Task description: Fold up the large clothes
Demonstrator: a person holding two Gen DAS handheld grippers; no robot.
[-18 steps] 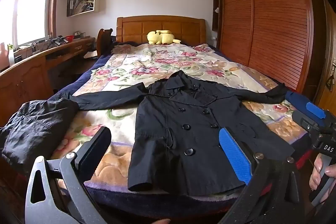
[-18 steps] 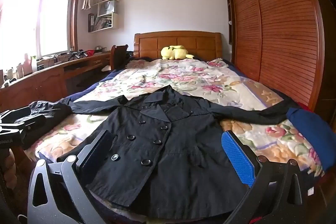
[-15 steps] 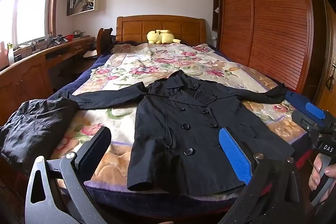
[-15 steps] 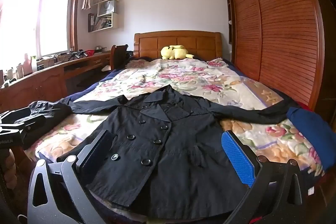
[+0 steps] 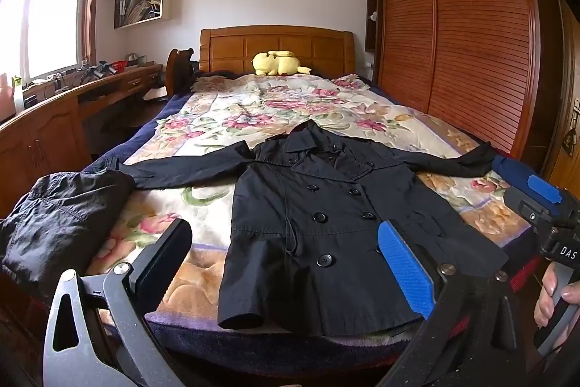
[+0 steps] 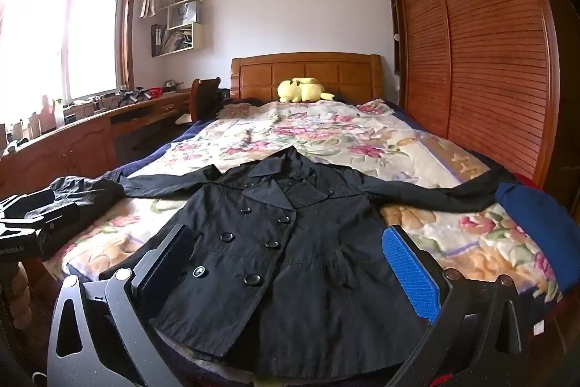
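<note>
Two grippers, both at the foot of the bed point(image 5: 152, 147), both with jaws spread wide and nothing between them.

Far left, about 9 o'clock in the left wrist view: a crumpled dark garment point(image 5: 65, 216) heaped on the bed's corner, touching the cuff end of the coat's sleeve. Not folded in any tidy way; whether it is a finished piece or one waiting, cannot tell.

Left gripper point(image 5: 286, 263): black finger at 7 o'clock, blue-padded finger at 5 o'clock, hovering short of the coat's hem. No cloth touched.

Centre: black double-breasted coat point(image 5: 326, 223) lying face up on the floral blanket point(image 5: 275, 107), buttoned, collar toward 12 o'clock and the headboard, hem toward the viewer and hanging just over the foot edge. Both sleeves stretched straight out, one toward 9 o'clock, the other toward 3 o'clock. Body fairly flat, a few soft creases at the waist.

Right gripper point(image 6: 290, 263): same wide stance, over the lower front of the coat in its own view, apart from the fabric. A hand point(image 5: 554, 300) on its handle shows at 4 o'clock in the left wrist view.

Right edge: blue cloth point(image 6: 540, 223) bunched at 3 o'clock, just beside the right sleeve's cuff.

Progress, as a judgement: coat is laid out and spread, which looks like the preparation only. No fold made yet. Left to do: bring each sleeve in across the chest, then double the body hem to collar.
</note>
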